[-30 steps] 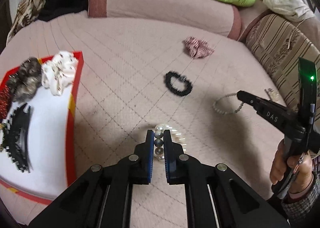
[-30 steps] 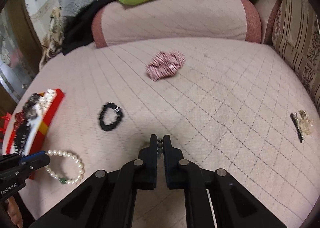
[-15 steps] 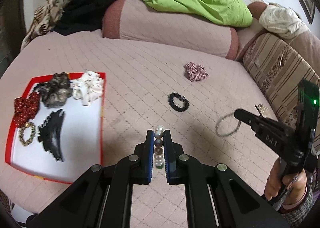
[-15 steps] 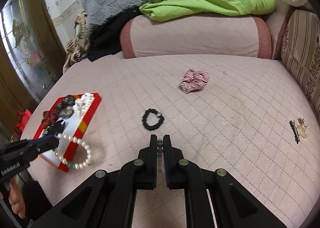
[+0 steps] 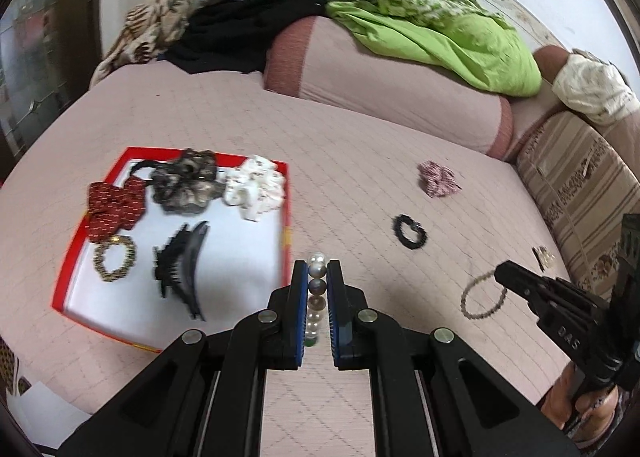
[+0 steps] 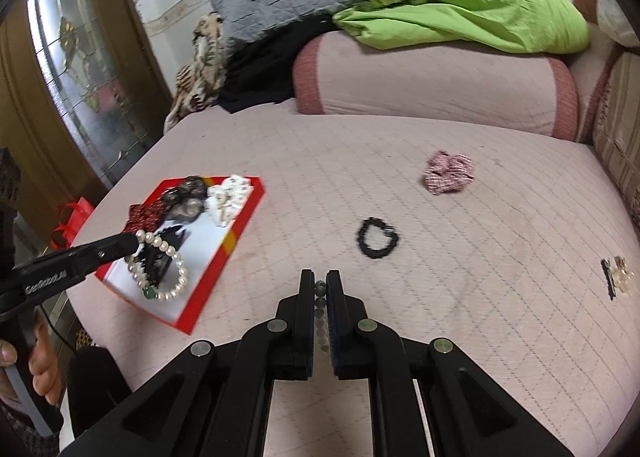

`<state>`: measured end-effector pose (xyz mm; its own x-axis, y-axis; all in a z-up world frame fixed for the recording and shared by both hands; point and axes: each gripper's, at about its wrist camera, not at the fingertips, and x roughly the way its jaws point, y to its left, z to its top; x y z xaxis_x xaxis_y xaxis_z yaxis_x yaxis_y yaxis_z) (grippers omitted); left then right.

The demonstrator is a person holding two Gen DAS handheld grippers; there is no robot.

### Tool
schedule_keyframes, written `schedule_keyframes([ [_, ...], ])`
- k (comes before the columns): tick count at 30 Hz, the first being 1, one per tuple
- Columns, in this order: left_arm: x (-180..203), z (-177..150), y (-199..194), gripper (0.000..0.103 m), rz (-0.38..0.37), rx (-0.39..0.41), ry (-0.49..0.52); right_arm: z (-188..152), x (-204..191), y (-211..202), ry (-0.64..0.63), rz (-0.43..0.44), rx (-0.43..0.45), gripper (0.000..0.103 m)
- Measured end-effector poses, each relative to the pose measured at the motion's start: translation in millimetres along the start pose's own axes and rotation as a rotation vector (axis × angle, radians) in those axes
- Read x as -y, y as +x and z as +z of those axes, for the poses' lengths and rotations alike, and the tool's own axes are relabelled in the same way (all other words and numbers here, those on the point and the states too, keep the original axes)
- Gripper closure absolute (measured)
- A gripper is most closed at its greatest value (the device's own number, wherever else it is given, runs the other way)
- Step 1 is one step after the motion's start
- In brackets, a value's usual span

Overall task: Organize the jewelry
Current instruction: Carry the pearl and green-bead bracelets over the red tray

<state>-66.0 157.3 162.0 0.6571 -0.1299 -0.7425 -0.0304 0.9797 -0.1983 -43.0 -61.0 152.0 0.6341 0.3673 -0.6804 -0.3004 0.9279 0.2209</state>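
My left gripper (image 5: 318, 271) is shut on a white pearl bracelet (image 5: 316, 297), which hangs in the air. In the right wrist view that pearl bracelet (image 6: 160, 269) dangles over the near corner of the red-rimmed tray (image 6: 208, 281). My right gripper (image 6: 320, 285) is shut on a thin grey bead bracelet (image 6: 320, 311), raised off the bed. From the left wrist view the bead bracelet (image 5: 482, 295) hangs as a loop from the right gripper's tip. The tray (image 5: 286, 233) holds scrunchies, a black claw clip (image 5: 180, 269) and a gold band.
On the pink quilted bed lie a black bracelet (image 6: 378, 243), a red-white scrunchie (image 6: 448, 171) and small hair pins (image 6: 616, 277) at the right. A bolster (image 6: 432, 77) with green bedding lies at the back. A striped cushion (image 5: 576, 193) borders the right side.
Both grippers have risen off the bed and drawn back, each carrying its bracelet. The pearl bracelet has moved left, from the bed beside the tray to above the tray's corner.
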Motion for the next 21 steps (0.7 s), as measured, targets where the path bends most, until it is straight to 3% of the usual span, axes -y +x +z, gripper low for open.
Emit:
schedule_keyframes([
  [21, -109.3, -5.6, -8.4, 0.094, 0.117, 0.019, -0.178, 16.0, -113.4, 44.5, -0.154, 0.15, -0.094, 0.096],
])
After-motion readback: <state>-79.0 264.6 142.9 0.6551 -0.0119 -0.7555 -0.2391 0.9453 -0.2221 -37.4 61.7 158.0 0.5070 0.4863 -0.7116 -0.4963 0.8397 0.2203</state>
